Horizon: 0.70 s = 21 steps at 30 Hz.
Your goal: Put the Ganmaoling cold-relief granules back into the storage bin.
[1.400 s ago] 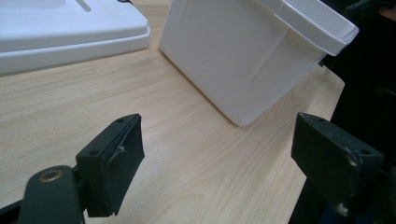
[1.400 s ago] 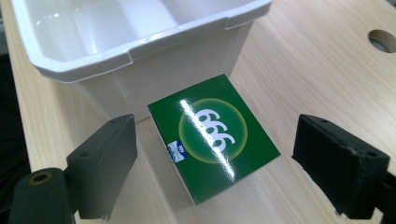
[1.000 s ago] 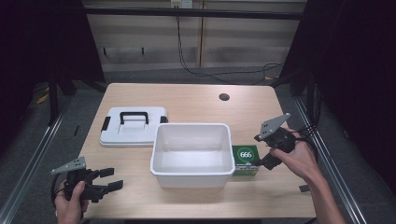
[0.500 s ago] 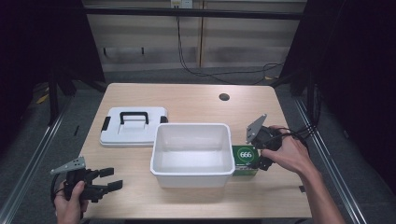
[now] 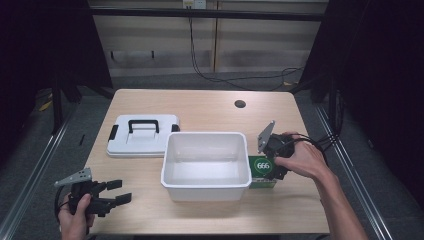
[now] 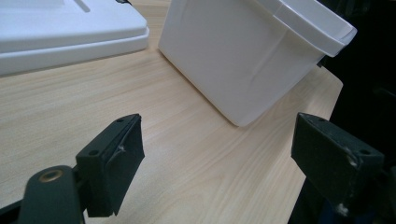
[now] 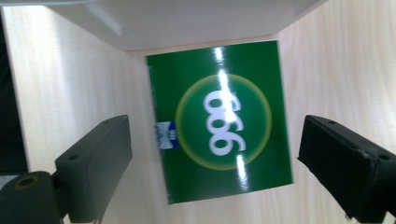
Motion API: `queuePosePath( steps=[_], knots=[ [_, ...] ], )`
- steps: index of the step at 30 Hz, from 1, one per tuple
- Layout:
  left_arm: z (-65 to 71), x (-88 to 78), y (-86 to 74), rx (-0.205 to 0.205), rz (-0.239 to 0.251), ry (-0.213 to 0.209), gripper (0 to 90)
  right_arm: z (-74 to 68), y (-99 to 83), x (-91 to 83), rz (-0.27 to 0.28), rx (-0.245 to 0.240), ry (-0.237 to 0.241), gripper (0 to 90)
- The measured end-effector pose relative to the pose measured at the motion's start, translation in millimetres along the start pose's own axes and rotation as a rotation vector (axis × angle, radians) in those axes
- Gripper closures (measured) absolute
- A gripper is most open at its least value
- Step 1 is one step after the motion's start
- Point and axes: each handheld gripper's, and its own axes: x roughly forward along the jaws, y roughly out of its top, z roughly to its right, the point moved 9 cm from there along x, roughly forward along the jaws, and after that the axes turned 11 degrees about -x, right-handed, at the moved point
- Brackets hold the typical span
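A green box marked 666 [image 5: 263,170] [image 7: 219,121] lies flat on the table against the right side of an empty white tub [image 5: 206,165] [image 6: 254,51]. My right gripper [image 5: 270,162] [image 7: 212,163] hovers just above the box, open, with a jaw standing off each side of it and not touching. My left gripper [image 5: 112,192] [image 6: 219,158] rests low near the table's front left corner, open and empty, with its jaws pointing toward the tub.
A white lid with a black handle [image 5: 141,134] [image 6: 60,32] lies left of the tub. A dark round hole [image 5: 240,104] marks the table's far right. Bare wood [image 5: 200,107] stretches behind the tub.
My right gripper has swung left and down from the table's right side to sit over the green box. The left gripper has stayed put.
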Motion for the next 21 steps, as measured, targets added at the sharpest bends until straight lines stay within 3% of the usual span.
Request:
queuePosePath(
  steps=[9, 10, 21],
  knots=[
    [0.0, 0.4, 0.0, -0.004, 0.001, -0.001, 17.0, 0.6, 2.1, 9.1, -0.063, -0.024, 0.038, 8.9],
    [-0.1, 0.4, -0.1, -0.003, 0.000, -0.001, 17.0, 1.7, 0.7, 13.2, -0.104, -0.036, 0.048, 8.9],
    [-0.2, 0.5, -0.4, -0.003, -0.002, 0.001, 17.0, 4.8, 1.6, 27.8, -0.144, -0.056, 0.069, 12.1]
  ],
)
